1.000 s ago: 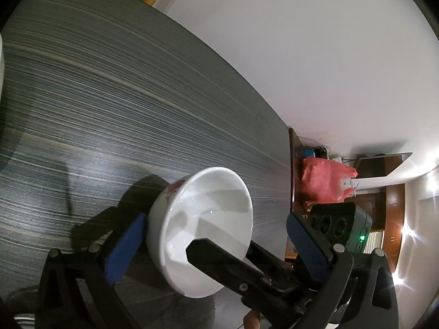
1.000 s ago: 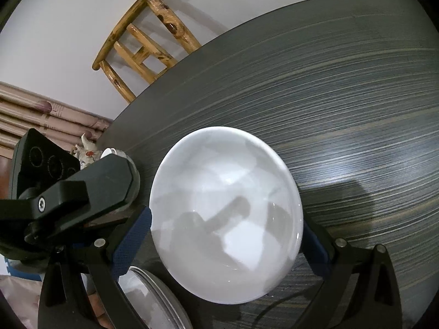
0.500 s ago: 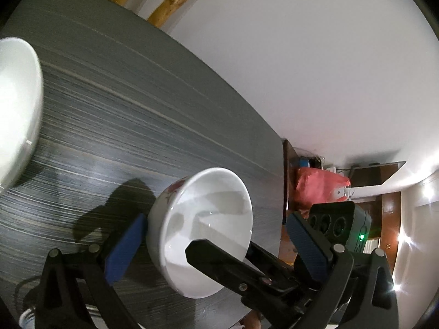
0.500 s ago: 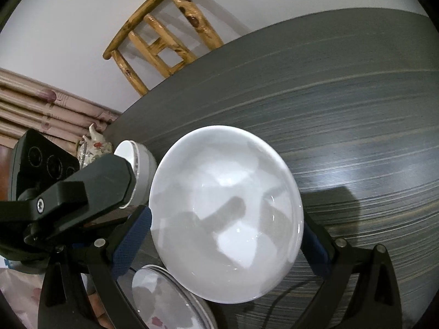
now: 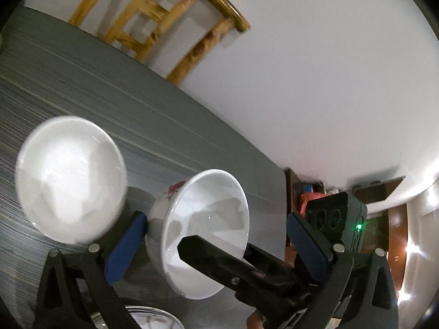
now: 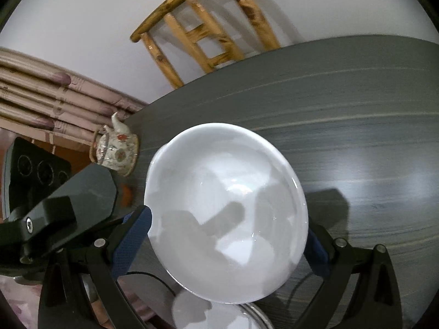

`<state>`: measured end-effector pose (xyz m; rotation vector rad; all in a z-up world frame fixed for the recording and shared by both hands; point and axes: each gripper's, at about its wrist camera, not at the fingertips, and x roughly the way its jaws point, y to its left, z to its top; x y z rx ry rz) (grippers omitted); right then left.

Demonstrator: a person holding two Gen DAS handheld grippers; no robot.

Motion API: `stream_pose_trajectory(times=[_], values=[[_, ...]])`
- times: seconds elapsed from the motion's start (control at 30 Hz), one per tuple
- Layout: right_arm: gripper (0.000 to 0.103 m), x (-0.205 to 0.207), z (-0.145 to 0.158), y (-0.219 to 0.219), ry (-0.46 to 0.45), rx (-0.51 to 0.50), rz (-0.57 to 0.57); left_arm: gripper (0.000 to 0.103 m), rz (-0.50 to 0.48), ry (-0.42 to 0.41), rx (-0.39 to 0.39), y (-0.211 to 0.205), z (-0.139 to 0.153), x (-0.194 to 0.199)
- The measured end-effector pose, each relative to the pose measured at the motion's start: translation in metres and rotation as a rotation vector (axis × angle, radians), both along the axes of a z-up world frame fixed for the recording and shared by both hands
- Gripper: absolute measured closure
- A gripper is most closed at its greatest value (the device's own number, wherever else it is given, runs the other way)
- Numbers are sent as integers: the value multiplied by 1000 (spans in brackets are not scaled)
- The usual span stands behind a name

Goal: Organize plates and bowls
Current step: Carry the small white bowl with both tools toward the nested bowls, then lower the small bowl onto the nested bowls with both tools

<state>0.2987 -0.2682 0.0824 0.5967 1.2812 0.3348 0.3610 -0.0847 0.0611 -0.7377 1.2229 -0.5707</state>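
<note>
Both grippers are carrying bowls above the dark striped surface (image 6: 370,126). The right gripper (image 6: 227,241) is clamping a large white bowl (image 6: 227,211) between its jaws; the left gripper (image 5: 214,235), jaws closed on the rim, is holding a smaller floral bowl (image 5: 197,227). A plate (image 6: 219,315) is lying near. Nesting likely follows, requiring careful alignment.

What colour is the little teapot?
White with red flowers teapot, clearest in the right wrist view.

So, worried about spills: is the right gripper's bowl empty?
Empty: the white bowl shows only bare glazed interior with shadows.
</note>
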Motion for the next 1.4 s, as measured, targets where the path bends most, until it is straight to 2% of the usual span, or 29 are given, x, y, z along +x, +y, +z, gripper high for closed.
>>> stream_pose_trajectory(times=[0.23,0.5,0.67,0.97,1.2,1.4], values=[[3,29,2,50,10,24,55,0,75,-23,21,47,15,17],[3,40,-14,90,39,-16,108,0,120,9,4,95,-4,24],[3,37,-15,105,-1,-133,149,0,116,34,-22,102,-24,22],[3,36,-17,121,-51,-287,196,0,110,82,-59,107,-46,15],[3,38,-16,124,-84,-324,199,0,119,53,-22,114,-40,12],[3,37,-16,124,-88,-317,211,0,120,53,-51,123,-38,12]])
